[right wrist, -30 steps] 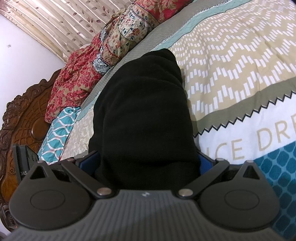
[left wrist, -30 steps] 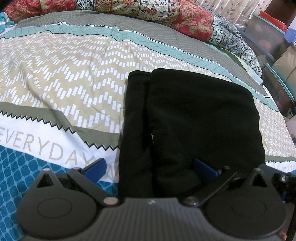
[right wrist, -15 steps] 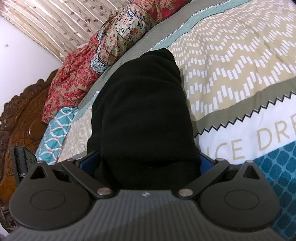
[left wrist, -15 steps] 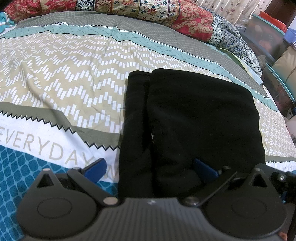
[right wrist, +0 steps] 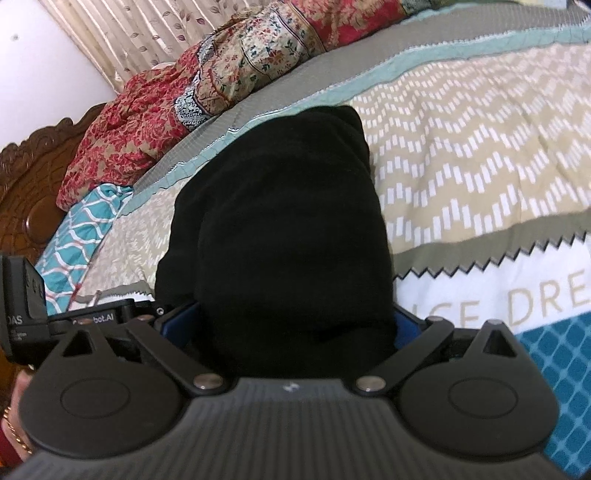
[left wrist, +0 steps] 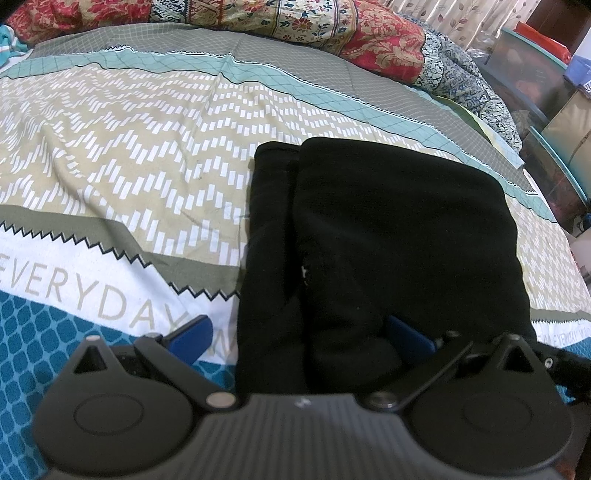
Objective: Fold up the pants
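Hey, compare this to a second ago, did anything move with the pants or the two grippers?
Little changed. The right gripper rolled slightly, tilting its view of the bed; the black pants stay between its open fingers. The left gripper stays open around the folded pants on the bedspread. Nothing grasped or released.

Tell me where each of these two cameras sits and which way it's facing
Left wrist: on the left gripper, looking along its blue fingers over the folded black pants and the patterned bedspread toward the floral quilt.
Right wrist: on the right gripper, looking over the pants toward the carved headboard; a hand shows at lower left.
Shared: pants, bedspread, quilt.
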The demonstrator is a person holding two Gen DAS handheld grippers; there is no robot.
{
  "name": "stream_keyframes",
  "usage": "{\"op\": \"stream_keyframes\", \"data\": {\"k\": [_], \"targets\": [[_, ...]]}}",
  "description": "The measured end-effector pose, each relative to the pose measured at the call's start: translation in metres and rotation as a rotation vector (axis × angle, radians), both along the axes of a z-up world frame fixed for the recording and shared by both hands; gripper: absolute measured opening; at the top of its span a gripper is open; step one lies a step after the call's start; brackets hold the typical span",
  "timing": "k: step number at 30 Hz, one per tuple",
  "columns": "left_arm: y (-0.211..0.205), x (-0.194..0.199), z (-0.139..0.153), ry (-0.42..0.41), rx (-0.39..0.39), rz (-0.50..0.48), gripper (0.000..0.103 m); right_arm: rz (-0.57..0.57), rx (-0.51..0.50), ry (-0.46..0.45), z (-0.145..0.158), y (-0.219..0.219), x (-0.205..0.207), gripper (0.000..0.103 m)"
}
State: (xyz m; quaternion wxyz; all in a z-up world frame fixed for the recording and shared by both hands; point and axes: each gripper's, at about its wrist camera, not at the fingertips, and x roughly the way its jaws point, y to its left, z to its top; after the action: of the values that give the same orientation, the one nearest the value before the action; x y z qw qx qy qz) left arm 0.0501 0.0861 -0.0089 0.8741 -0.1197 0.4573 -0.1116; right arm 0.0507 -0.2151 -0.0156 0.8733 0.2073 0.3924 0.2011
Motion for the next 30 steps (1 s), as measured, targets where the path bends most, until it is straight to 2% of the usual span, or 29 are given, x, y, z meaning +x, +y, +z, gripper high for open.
{"op": "stream_keyframes", "data": {"k": [8,10,12,13,15,19,20,21,24,30], "targets": [[0.0,0.0,-0.001,-0.001,0.004,0.004,0.103,0.008,-0.012,0.002,-0.004,0.015,0.005,0.103],[-0.001,0.0,-0.001,0.0,0.005,0.006,0.103,0.024,-0.025,0.0,0.0,0.019,0.005,0.092],[-0.002,0.001,0.0,0.0,0.009,0.012,0.102,0.033,-0.065,-0.036,0.008,0.026,0.001,0.074],[-0.003,0.0,0.0,-0.003,0.01,0.015,0.1,0.048,-0.114,-0.075,0.013,0.033,-0.004,0.07],[-0.005,-0.006,0.006,-0.025,-0.006,0.005,0.074,0.084,-0.213,-0.155,0.022,0.047,-0.014,0.058],[-0.01,-0.014,0.018,-0.071,0.03,0.011,0.053,0.125,-0.305,-0.278,0.035,0.065,-0.029,0.052],[-0.008,-0.014,0.02,-0.071,0.018,0.02,0.05,0.128,-0.315,-0.299,0.037,0.066,-0.031,0.051],[-0.005,-0.015,0.022,-0.068,-0.005,0.023,0.041,0.129,-0.323,-0.32,0.039,0.068,-0.033,0.05],[-0.001,-0.017,0.034,-0.079,-0.052,0.03,0.034,0.132,-0.318,-0.371,0.047,0.067,-0.036,0.048],[-0.007,-0.02,0.053,-0.108,-0.077,0.024,0.031,0.124,-0.309,-0.438,0.06,0.067,-0.037,0.047]]}}
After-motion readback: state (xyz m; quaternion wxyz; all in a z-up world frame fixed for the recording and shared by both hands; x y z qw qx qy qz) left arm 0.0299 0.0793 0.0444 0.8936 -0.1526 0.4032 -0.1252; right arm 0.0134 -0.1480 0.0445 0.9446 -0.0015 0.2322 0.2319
